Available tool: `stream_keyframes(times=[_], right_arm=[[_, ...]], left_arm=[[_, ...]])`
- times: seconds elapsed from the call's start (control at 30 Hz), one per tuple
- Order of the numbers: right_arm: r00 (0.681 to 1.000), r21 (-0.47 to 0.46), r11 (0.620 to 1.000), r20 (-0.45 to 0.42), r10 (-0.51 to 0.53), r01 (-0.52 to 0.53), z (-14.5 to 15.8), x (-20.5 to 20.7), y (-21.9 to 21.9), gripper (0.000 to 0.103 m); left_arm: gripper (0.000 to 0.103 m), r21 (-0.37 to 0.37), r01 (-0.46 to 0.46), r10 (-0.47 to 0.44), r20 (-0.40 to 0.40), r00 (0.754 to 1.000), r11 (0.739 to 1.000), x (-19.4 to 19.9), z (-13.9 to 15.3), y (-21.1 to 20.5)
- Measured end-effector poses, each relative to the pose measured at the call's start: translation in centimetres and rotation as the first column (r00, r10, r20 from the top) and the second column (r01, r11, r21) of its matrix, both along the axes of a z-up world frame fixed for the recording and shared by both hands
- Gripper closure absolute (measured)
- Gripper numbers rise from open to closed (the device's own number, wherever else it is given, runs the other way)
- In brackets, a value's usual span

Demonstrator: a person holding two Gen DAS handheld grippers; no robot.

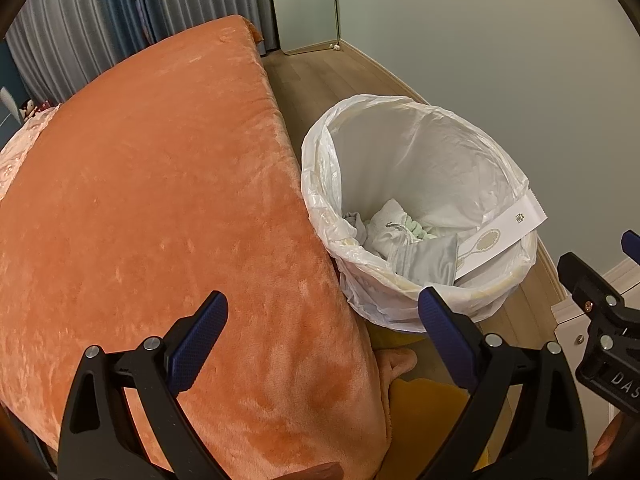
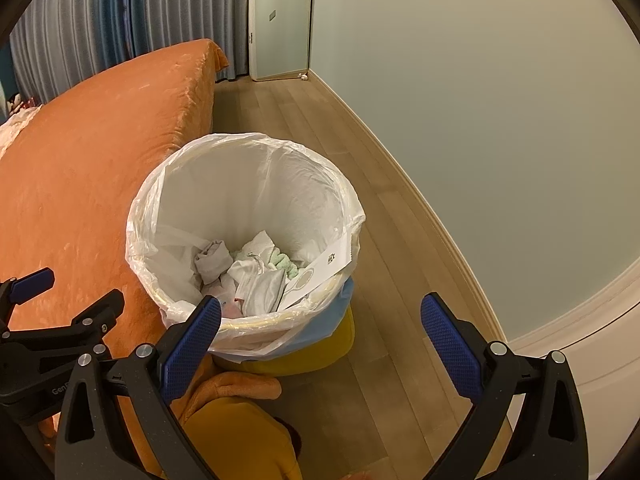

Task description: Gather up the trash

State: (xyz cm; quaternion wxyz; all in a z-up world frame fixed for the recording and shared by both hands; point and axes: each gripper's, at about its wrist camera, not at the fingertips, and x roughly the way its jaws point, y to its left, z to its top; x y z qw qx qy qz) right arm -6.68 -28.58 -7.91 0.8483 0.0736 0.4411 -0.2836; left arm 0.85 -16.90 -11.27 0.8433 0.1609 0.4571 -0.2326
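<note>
On the left I see the bed (image 1: 160, 200) with its soft orange cover. My left gripper (image 1: 324, 316) hangs over the near edge of the bed. Its fingers are wide apart and hold nothing.

Just right of the bed stands the bin (image 2: 244, 320), touching the bed's side. A thin white bag (image 2: 256, 160) lines it and folds out over the rim. Down inside lies the trash (image 2: 248, 276): crumpled tissues, soft cloth bits and a grey pouch (image 1: 426, 260). A stiff paper strip (image 1: 496, 236) leans on the far right rim and sticks out.

My right gripper (image 2: 320, 320) hangs near the bin's close rim. Its fingers are wide apart too, with nothing in them.

I think the bag is light, floppy and slippery, and may tear. I would pinch the loose folded edge at the rim, one gripper on each side, and lift gently.
</note>
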Motion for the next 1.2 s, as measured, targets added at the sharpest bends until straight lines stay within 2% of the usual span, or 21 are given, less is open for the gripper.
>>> stream_keyframes(times=[0.9, 1.2], right_arm=[[1.0, 0.009, 1.0, -0.008, -0.003, 0.003, -0.6, 0.5, 0.7, 0.007], [1.0, 0.015, 1.0, -0.024, 0.004, -0.003, -1.5, 1.0, 1.0, 0.007]], left_arm=[[0.012, 0.016, -0.045, 0.045, 0.009, 0.999, 0.999, 0.7, 0.0, 0.6], [0.012, 0.016, -0.057, 0.057, -0.01, 0.998, 0.998, 1.3, -0.6, 0.5]])
